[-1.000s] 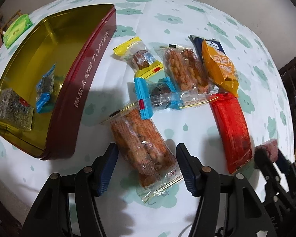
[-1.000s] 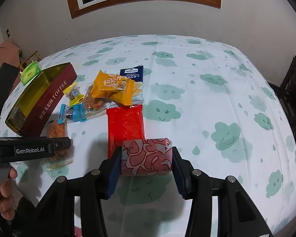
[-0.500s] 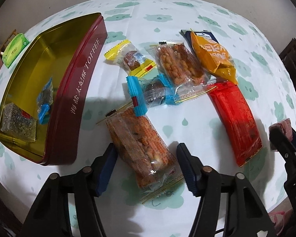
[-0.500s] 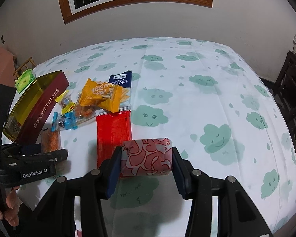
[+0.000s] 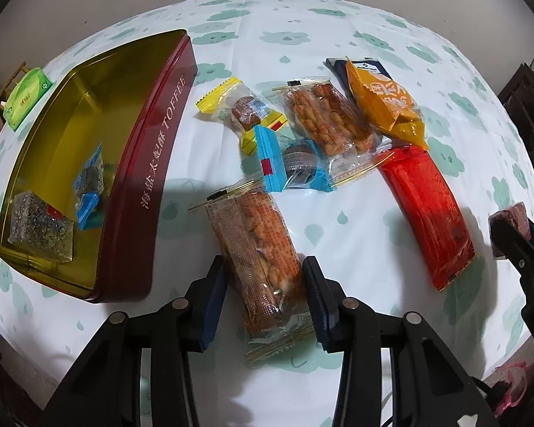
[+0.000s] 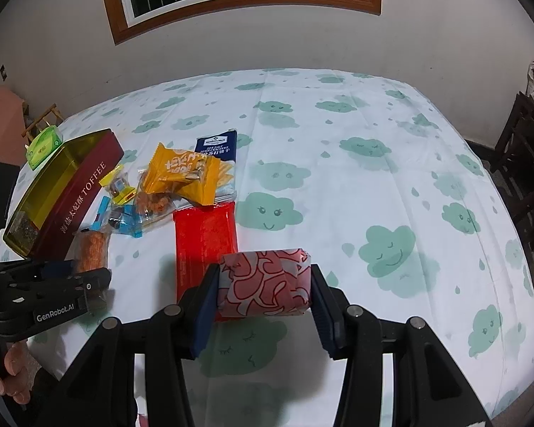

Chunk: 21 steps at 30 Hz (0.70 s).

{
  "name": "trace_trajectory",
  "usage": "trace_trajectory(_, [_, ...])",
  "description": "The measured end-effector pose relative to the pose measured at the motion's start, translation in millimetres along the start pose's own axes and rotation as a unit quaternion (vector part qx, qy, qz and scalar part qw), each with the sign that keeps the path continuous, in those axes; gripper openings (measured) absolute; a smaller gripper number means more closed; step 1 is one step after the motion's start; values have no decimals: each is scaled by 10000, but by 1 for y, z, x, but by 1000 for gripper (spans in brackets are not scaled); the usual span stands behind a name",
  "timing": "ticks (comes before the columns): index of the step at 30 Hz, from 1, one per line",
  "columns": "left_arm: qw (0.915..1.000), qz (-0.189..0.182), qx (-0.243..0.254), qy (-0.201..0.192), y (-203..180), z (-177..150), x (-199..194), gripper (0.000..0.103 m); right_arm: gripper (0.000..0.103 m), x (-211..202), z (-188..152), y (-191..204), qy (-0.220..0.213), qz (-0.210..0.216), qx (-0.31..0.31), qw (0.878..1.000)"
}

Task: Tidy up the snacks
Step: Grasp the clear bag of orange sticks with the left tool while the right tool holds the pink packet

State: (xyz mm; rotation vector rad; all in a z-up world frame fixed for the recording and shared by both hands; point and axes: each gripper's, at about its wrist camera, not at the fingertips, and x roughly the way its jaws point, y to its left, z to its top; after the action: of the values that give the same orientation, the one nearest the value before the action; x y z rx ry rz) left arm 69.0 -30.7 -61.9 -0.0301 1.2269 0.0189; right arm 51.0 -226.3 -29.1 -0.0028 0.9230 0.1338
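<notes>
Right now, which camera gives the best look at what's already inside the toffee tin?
The left wrist view: it looks down into the toffee tin, showing a blue-wrapped snack and a clear speckled packet. The right wrist view sees mostly its red side and only the packet's corner.

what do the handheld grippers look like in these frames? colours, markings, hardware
Both match: the left gripper and right gripper have matte black angular frames with round silver pivot pins, and dark blue ribbed pads on the fingers. The right wrist view shows white "GenRobot.AI" lettering on the left gripper's side. No sleeves visible.

Orange cracker pack (image 5: 260, 249) flat between tongs; pink-patterned pack (image 6: 265, 286) clamped.
</notes>
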Motion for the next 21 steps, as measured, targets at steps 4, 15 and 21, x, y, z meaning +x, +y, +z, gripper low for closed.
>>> trace_trajectory(4, [10000,-12,-23,22,2,-1,-2,39,48,0,1,0,1,-19,5,10000])
trace_trajectory(15, [9999,-136,-11,21,5,-7,-10,39,48,-1,1,1,7,-21,8,10000])
trace_trajectory(21, [9998,-170,16,-120,6,-7,-22,38,48,-1,0,1,8,-43,9,10000])
